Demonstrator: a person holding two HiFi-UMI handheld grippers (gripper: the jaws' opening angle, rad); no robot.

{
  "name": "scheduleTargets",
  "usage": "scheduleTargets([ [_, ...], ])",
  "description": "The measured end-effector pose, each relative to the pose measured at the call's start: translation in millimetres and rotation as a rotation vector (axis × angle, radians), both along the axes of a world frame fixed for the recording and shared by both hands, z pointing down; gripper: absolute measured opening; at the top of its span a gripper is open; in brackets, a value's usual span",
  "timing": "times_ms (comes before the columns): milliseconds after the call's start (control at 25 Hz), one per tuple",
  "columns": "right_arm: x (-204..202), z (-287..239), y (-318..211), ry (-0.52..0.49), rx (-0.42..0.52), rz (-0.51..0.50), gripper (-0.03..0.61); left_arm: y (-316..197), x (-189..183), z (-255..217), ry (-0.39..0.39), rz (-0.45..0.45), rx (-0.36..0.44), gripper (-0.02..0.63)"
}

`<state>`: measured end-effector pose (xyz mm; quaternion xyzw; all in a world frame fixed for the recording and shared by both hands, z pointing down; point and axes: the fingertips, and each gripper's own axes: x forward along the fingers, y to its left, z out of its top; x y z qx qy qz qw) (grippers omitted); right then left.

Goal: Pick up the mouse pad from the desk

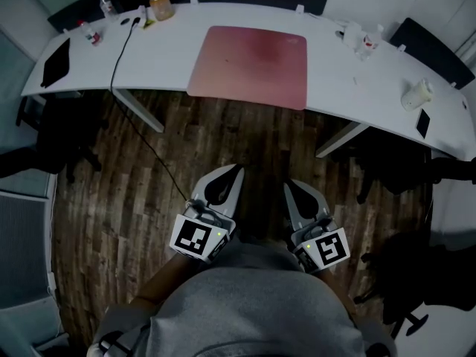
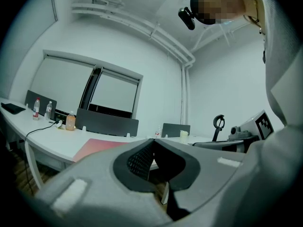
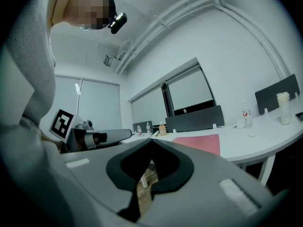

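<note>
A large pink mouse pad (image 1: 249,67) lies flat on the long white curved desk (image 1: 335,80), its near edge at the desk's front rim. It also shows as a pink strip in the left gripper view (image 2: 97,148) and in the right gripper view (image 3: 201,142). Both grippers hang close to the person's body over the wooden floor, well short of the desk. My left gripper (image 1: 238,169) is shut with nothing in it, tips meeting (image 2: 152,141). My right gripper (image 1: 286,184) is likewise shut and empty (image 3: 152,141).
Bottles (image 1: 160,4) and a black cable (image 1: 123,47) sit at the desk's left end, with a dark flat item (image 1: 56,62) beside them. A white cup (image 1: 416,94) and small items (image 1: 361,37) stand at the right. Black office chairs (image 1: 416,177) flank the desk legs (image 1: 338,141).
</note>
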<state>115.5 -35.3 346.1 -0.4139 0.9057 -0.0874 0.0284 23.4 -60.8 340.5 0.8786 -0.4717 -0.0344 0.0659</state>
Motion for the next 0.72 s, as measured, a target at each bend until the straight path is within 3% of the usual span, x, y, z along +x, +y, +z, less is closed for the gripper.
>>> scheduleTargets([
  [400,-3.4,11.8,3.6,-0.018,-0.03,-0.064,0.0,7.3,4.0,7.0,-0.032,-0.026,-0.023,-0.002],
  [720,-14.7,13.9,-9.4,-0.044,-0.038,-0.08,0.0,-2.4,-21.0,10.5,-0.027,-0.076,-0.047,-0.002],
])
